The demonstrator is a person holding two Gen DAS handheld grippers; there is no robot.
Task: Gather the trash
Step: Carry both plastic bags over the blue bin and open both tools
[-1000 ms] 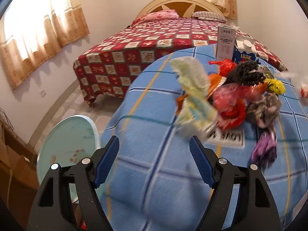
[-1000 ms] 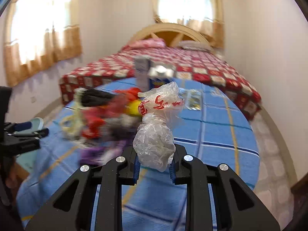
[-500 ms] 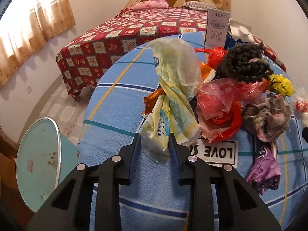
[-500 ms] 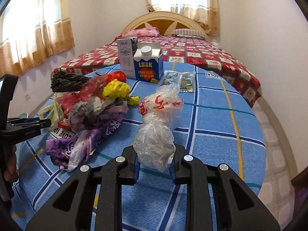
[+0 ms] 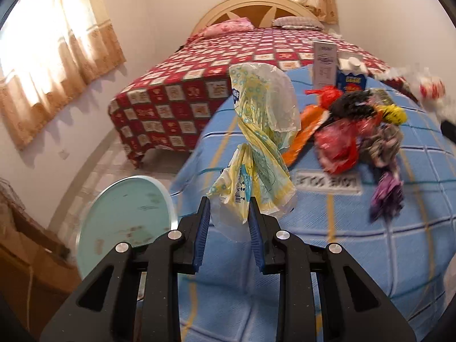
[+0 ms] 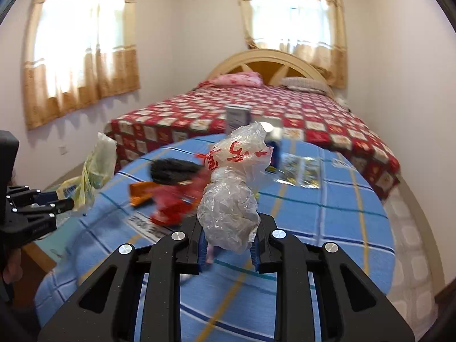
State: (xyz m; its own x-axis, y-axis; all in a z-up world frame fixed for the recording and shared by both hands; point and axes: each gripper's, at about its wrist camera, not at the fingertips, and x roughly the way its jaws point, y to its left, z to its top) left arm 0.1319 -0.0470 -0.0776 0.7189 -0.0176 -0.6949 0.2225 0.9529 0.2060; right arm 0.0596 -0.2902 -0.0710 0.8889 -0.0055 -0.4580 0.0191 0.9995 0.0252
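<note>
The left gripper (image 5: pixel 229 222) has its fingers (image 5: pixel 203 222) narrowed onto the lower tail of a yellow printed plastic bag (image 5: pixel 262 131); its jaws have just been closing, and the bag now sits pinched between the blue pads, rising up and away from the fingertips with its pale top billowing ahead of them, clear of the bench (image 5: pixel 327 242); ahead and to the right of these fingers lies the trash pile (image 5: pixel 356 134), a heap of red, orange, black, yellow and purple bags resting on the blue checked cloth; beyond the pile stand a grey carton (image 5: pixel 325 65) and a blue milk carton (image 5: pixel 351 75), side by side; to the left of the fingers and lower than the bench top a round pale green tabletop (image 5: pixel 122 222) shows; far ahead lies the bed (image 5: pixel 228 65) with a red checked cover.

The right gripper (image 6: pixel 229 248) holds a crumpled clear plastic bag (image 6: pixel 230 196) with red print, its fingers (image 6: pixel 199 245) drawn narrow on the bag's bunched lower part; the bag stands up from between the fingertips, lifted off the bench; to the left of these fingers, well apart, the left gripper appears side-on with the yellow bag hanging up from it; just ahead and left of the fingertips the pile is blurred; ahead and right lie flat shiny packets (image 6: pixel 299 171) on the cloth.
</note>
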